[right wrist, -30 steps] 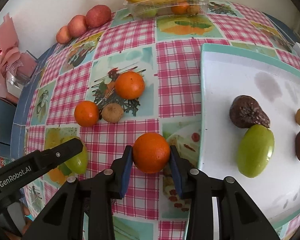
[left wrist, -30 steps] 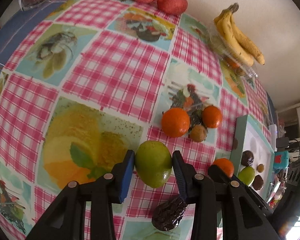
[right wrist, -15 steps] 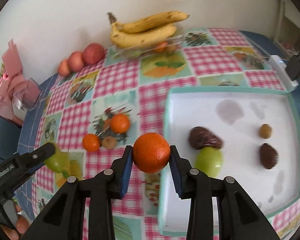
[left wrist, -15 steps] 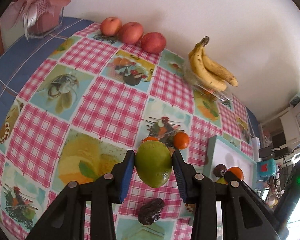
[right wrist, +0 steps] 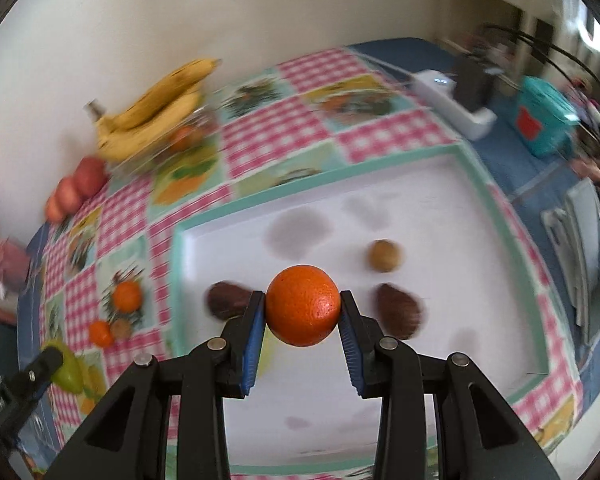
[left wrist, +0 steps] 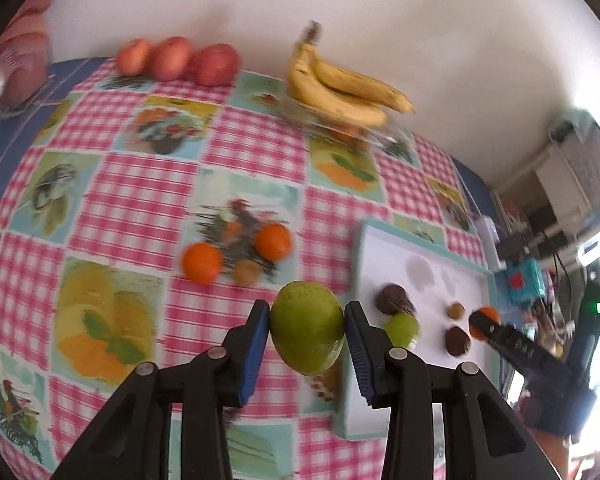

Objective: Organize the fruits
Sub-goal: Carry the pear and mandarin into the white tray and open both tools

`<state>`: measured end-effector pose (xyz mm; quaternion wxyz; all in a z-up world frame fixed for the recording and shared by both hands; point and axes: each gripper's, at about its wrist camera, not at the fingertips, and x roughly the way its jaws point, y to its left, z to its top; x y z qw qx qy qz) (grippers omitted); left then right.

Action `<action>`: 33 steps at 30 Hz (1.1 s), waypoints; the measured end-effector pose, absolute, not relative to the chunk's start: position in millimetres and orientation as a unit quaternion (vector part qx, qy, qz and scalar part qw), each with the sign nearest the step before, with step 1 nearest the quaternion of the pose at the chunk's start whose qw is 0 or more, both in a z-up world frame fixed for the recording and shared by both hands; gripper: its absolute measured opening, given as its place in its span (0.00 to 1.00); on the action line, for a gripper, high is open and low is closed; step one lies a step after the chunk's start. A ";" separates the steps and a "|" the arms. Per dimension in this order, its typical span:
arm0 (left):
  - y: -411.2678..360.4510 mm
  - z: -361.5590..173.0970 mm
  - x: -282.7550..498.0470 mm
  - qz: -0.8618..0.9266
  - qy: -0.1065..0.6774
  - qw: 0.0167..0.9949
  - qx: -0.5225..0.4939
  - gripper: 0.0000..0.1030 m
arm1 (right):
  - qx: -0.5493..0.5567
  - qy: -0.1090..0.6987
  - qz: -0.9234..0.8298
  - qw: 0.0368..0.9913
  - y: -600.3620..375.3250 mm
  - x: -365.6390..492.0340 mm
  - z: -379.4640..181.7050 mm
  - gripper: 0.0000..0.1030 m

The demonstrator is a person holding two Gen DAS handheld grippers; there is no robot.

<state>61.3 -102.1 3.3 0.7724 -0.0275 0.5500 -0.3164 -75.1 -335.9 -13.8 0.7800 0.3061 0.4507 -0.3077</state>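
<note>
left gripper (left wrist: 306, 334) clenched on the mango (left wrist: 307, 327), lifted clear of the checked cloth (left wrist: 132, 204) just off the tray's (left wrist: 384, 234) left edge. right gripper (right wrist: 303, 314) clamps the orange (right wrist: 303, 305) above the tray's white floor, between two dark fruits (right wrist: 398, 310) lying there. a small brown fruit (right wrist: 384, 255) sits further in, a green fruit (left wrist: 402, 327) near the tray's left edge. out on the cloth, two tangerines (left wrist: 201, 263) with a little brown fruit between them. at the far edge by the wall, bananas (left wrist: 340, 88) over a clear box and three apples (left wrist: 176, 58) in a row. both views blurred.
</note>
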 end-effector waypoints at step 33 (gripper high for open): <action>-215.4 -55.4 -27.4 -0.383 0.593 0.692 0.148 0.40 | 0.368 0.448 -0.381 0.720 -397.2 -130.1 -50.0 0.36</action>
